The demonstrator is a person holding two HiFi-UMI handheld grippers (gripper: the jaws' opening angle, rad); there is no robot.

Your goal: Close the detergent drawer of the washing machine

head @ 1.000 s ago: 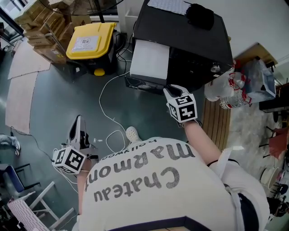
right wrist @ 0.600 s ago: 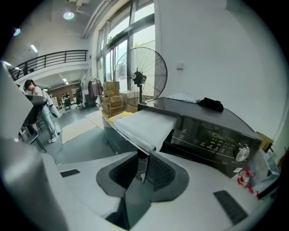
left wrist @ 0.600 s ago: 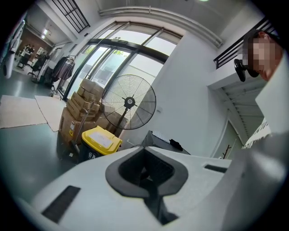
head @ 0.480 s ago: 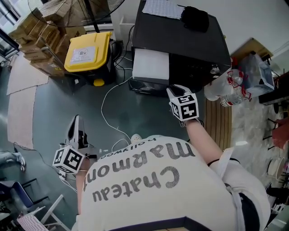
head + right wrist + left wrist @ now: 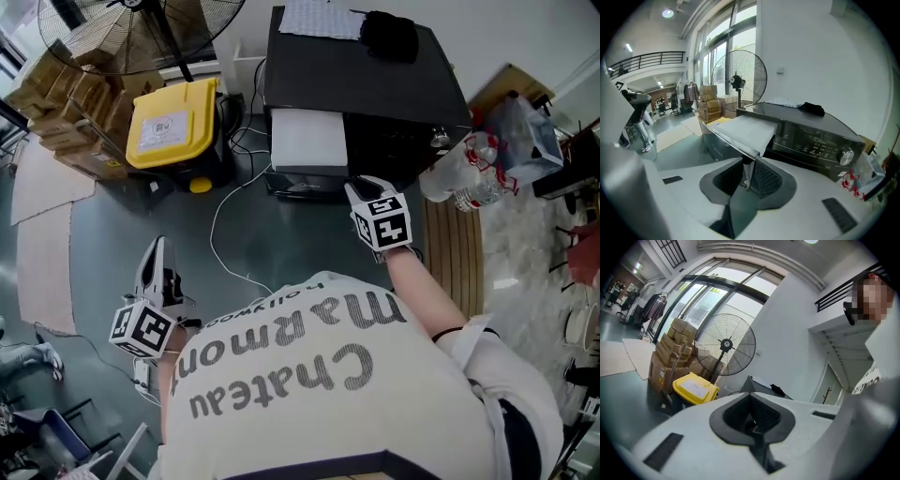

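The black washing machine (image 5: 375,84) stands at the top of the head view, and its detergent drawer (image 5: 307,141) with a white top is pulled out toward me. My right gripper (image 5: 356,190) is at the drawer's front right corner. In the right gripper view the drawer's (image 5: 745,131) thin front edge stands between the jaws of the right gripper (image 5: 747,176), which are opening. My left gripper (image 5: 155,251) hangs low at the left over the floor, far from the machine. Its jaws are together with nothing in them, as the left gripper (image 5: 752,420) also shows in its own view.
A yellow-lidded bin (image 5: 173,117), cardboard boxes (image 5: 70,112) and a standing fan (image 5: 141,23) are left of the machine. A white cable (image 5: 220,216) runs over the grey floor. Bundled water bottles (image 5: 459,183) and a wooden board (image 5: 450,253) lie to the right.
The head view has drifted, so the machine sits a little further left. My right gripper stays at the drawer's front corner. The shoe seen on the floor earlier is now hidden.
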